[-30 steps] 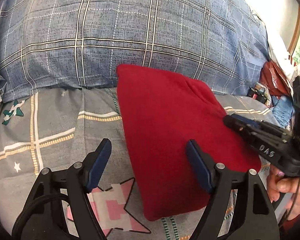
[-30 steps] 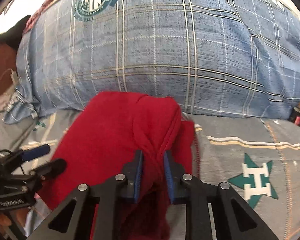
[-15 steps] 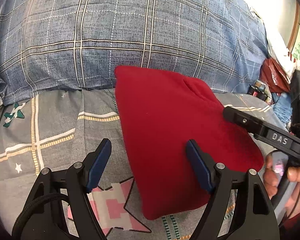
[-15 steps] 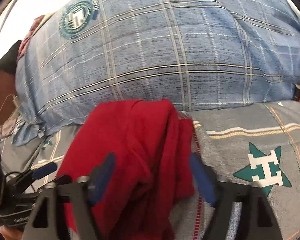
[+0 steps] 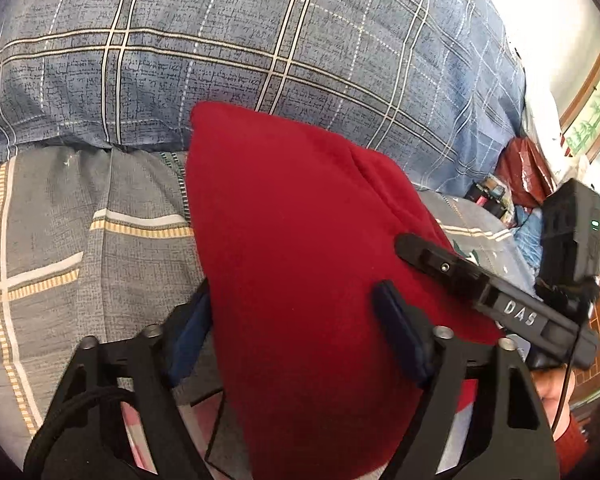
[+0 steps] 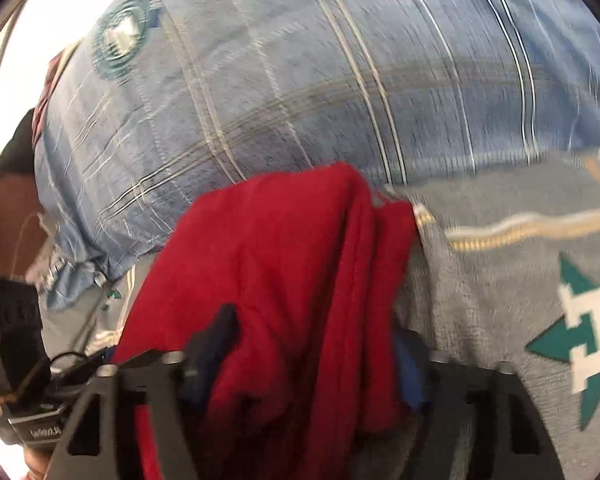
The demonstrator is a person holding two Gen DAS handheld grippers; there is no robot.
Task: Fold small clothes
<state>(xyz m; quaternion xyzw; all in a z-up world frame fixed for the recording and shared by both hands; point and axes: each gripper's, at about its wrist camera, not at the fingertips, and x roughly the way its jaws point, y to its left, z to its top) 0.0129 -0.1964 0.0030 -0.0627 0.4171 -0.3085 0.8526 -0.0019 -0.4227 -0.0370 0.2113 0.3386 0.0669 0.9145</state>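
My left tool (image 5: 296, 336) is closing, its blue pads (image 5: 398, 330) straddling the near end of the red garment (image 5: 292, 240); the left pad sits at the cloth's edge and the right pad lies on top of it, and I can't see either one pinching the fabric. My right tool (image 6: 312, 354) is closing too, jaws set either side of a bunched ridge of the same garment; the picture is smeared there, so I cannot tell whether the pads press on it. From the left camera I can see the right tool's black body reaching in over the far right edge of the cloth, a hand (image 5: 552, 392) below it.

The garment is folded into a rounded pad and lies on the bed, its far end butting against a big blue plaid pillow (image 5: 260, 40). Under it is a grey bedsheet (image 5: 80, 216) with cream-and-yellow stripes, a pink star near my left tool and a green star with a white H (image 6: 580, 340) off to the right. The pillow carries a round green emblem (image 6: 120, 40). Beyond the bed's right side is a clutter of small things and a red bag (image 5: 524, 168), with a wood-framed picture (image 5: 592, 108) on the bright wall.
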